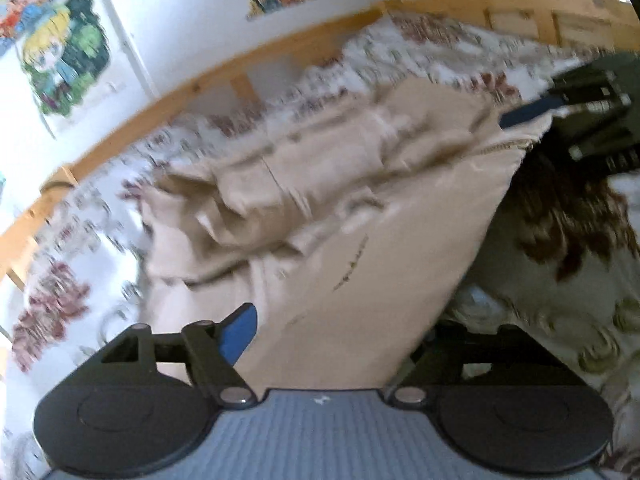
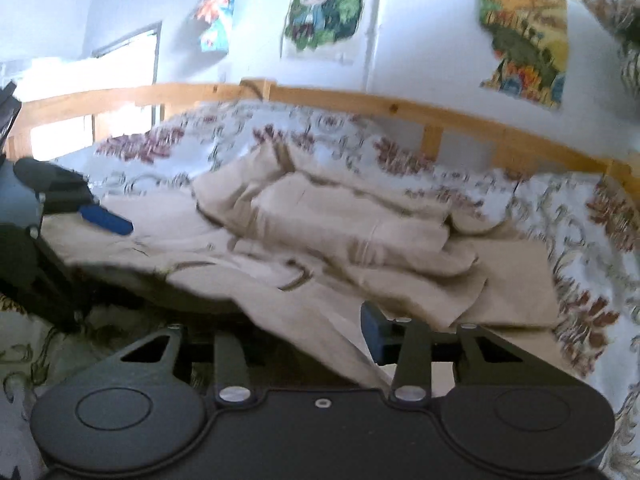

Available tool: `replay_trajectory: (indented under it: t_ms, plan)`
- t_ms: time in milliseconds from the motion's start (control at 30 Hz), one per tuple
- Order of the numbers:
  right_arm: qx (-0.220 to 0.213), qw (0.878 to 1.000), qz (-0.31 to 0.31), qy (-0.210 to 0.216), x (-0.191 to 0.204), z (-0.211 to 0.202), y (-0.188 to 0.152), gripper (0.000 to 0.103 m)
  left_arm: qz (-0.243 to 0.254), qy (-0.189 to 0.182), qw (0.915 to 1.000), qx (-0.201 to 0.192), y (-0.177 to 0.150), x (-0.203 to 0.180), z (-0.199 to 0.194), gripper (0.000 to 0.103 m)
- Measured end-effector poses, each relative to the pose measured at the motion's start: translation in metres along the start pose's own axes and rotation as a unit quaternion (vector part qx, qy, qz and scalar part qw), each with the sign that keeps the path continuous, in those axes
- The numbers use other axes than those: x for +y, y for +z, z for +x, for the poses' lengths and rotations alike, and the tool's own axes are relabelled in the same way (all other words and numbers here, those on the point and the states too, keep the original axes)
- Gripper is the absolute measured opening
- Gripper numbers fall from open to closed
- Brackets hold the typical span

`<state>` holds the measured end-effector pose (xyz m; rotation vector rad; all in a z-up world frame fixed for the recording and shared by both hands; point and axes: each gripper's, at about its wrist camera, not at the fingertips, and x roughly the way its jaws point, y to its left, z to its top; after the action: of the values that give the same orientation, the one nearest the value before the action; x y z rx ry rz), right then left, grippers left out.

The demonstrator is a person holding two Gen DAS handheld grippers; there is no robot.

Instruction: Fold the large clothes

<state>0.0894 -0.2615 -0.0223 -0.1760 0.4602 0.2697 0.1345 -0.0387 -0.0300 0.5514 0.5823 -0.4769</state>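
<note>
A large beige garment [image 1: 320, 184] lies crumpled on a floral bedsheet [image 1: 68, 280]. Its near edge is raised off the bed and stretches between my two grippers. In the left wrist view my left gripper [image 1: 340, 320] straddles that edge. One blue pad [image 1: 240, 332] shows on the cloth's upper side, and the other finger is hidden beneath the cloth. In the right wrist view my right gripper [image 2: 296, 320] straddles the garment [image 2: 340, 220] the same way, with one blue pad [image 2: 374, 332] showing. I see no pad pressing on the fabric. Each view shows the other gripper's blue pad [image 1: 528, 112] [image 2: 106, 216] above the cloth edge.
A wooden bed rail [image 2: 360, 104] runs along the far side of the bed, in front of a white wall with colourful posters [image 2: 324, 8]. A brown-patterned part of the bedding [image 1: 568, 220] lies under the lifted edge. Both views are blurred.
</note>
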Motion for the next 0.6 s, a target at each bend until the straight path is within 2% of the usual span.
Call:
replay_trajectory:
  t_ms: [67,100,167,233,267,300,333,400,467,500,533,600]
  plan:
    - [-0.009,1.0,0.0,-0.007,-0.002,-0.003,0.002,0.05,0.0,0.001,0.9999,-0.011,0.012,0.007,-0.003,0.057]
    - [-0.008,1.0,0.001,-0.007,-0.003,-0.004,0.002,0.054,0.0,-0.002,0.9999,-0.015,0.019,0.011,-0.004,0.053]
    - [-0.004,1.0,-0.013,-0.008,-0.001,-0.005,0.001,0.059,-0.003,-0.017,0.9997,-0.016,0.033,0.018,-0.001,0.032]
    - [-0.005,0.999,-0.046,-0.007,0.006,-0.007,-0.001,0.07,-0.01,-0.031,0.9993,-0.016,0.049,0.023,0.003,0.026]
    - [-0.007,0.998,-0.064,-0.007,0.011,-0.009,-0.002,0.075,-0.014,-0.034,0.9991,-0.02,0.054,0.024,0.005,0.026]
    - [-0.005,0.996,-0.084,-0.011,0.017,-0.009,-0.003,0.085,-0.018,-0.036,0.9989,-0.025,0.059,0.026,0.006,0.026]
    - [-0.002,0.995,-0.101,-0.016,0.021,-0.009,-0.005,0.089,-0.022,-0.038,0.9987,-0.027,0.063,0.029,0.009,0.025]
    - [0.014,0.991,-0.129,-0.032,0.027,-0.003,-0.009,0.088,-0.034,-0.044,0.9982,-0.023,0.068,0.035,0.013,0.025]
    - [0.034,0.986,-0.147,-0.064,0.026,0.007,-0.012,0.079,-0.048,-0.052,0.9973,-0.02,0.069,0.041,0.015,0.026]
    - [0.044,0.985,-0.146,-0.086,0.022,0.012,-0.013,0.068,-0.05,-0.055,0.997,-0.019,0.069,0.043,0.016,0.026]
    - [0.053,0.984,-0.137,-0.103,0.016,0.016,-0.013,0.063,-0.051,-0.056,0.997,-0.019,0.067,0.044,0.016,0.026]
    - [0.048,0.984,-0.117,-0.126,0.003,0.017,-0.012,0.061,-0.047,-0.049,0.9975,-0.017,0.061,0.043,0.014,0.032]
